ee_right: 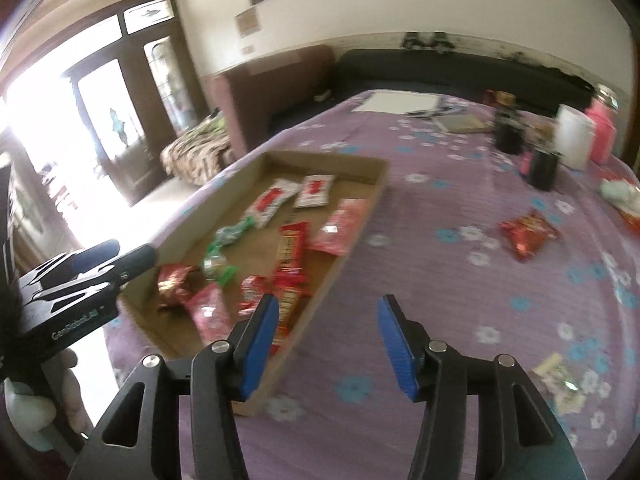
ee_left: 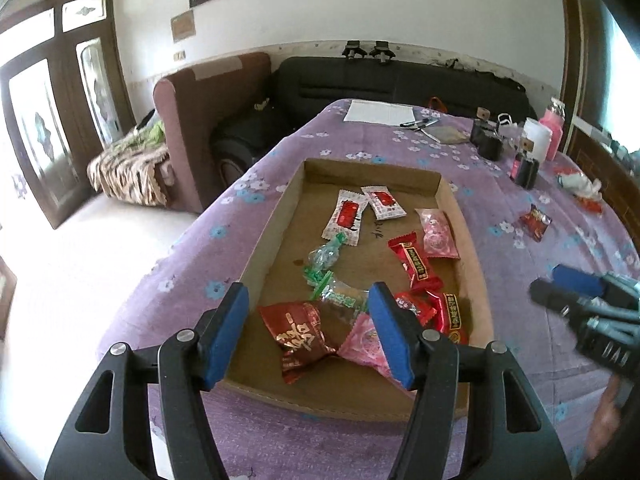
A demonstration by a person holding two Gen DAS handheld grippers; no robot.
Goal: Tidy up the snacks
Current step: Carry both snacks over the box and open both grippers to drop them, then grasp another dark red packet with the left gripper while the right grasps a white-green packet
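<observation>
Most snacks already lie in the box (ee_left: 452, 200); a red packet (ee_right: 527, 233) right of the box waits. Both the left gripper (ee_left: 308, 336) and right gripper (ee_right: 326, 346) gape empty.

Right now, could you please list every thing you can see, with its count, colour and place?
Cardboard tray: one, brown, on the purple cloth.
White-red packets: two, far part of the tray.
Pink packets: two, one at the tray's right wall, one at the near end.
Green-clear candies: two, tray middle.
Red packets in the tray: about four, near and right part.
Loose red packet: one, on the cloth right of the tray.
Pale packet: one, near right cloth.
Black containers: two, far right.
White paper: one, far edge.
Left gripper: open, above the tray's near end.
Right gripper: open, empty, at the tray's right edge.
</observation>
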